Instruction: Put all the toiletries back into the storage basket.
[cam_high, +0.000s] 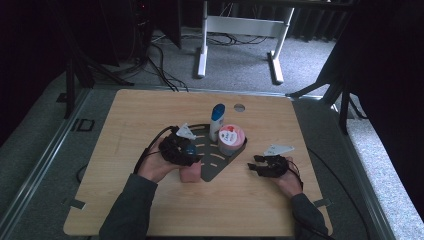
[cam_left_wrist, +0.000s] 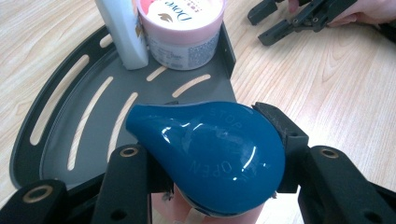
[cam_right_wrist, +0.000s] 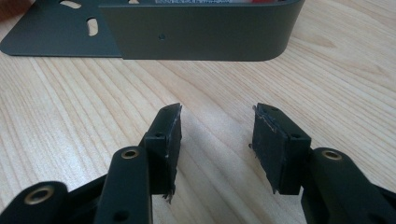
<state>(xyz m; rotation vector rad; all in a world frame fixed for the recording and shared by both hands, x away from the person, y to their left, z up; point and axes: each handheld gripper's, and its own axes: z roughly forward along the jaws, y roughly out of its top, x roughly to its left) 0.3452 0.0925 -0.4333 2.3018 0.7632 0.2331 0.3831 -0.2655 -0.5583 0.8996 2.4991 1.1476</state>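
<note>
My left gripper (cam_high: 187, 151) is shut on a pink bottle (cam_high: 189, 173) with a glossy blue teardrop cap (cam_left_wrist: 210, 154). The bottle stands at the near-left edge of a dark grey slotted corner tray (cam_high: 216, 165). In the left gripper view the jaws press the cap from both sides, just in front of the tray floor (cam_left_wrist: 93, 126). A white bottle with a blue top (cam_high: 217, 120) and a pink-lidded Dove jar (cam_high: 231, 138) stand in the tray's far corner. My right gripper (cam_high: 253, 162) rests on the table right of the tray, open, with bare wood between its pads (cam_right_wrist: 217, 116).
The tray's raised grey wall (cam_right_wrist: 201, 32) stands just ahead of the right gripper. The wooden table (cam_high: 150, 115) has a small round grey insert (cam_high: 239, 107) near its far edge. A white desk frame (cam_high: 240, 30) and cables lie on the floor beyond.
</note>
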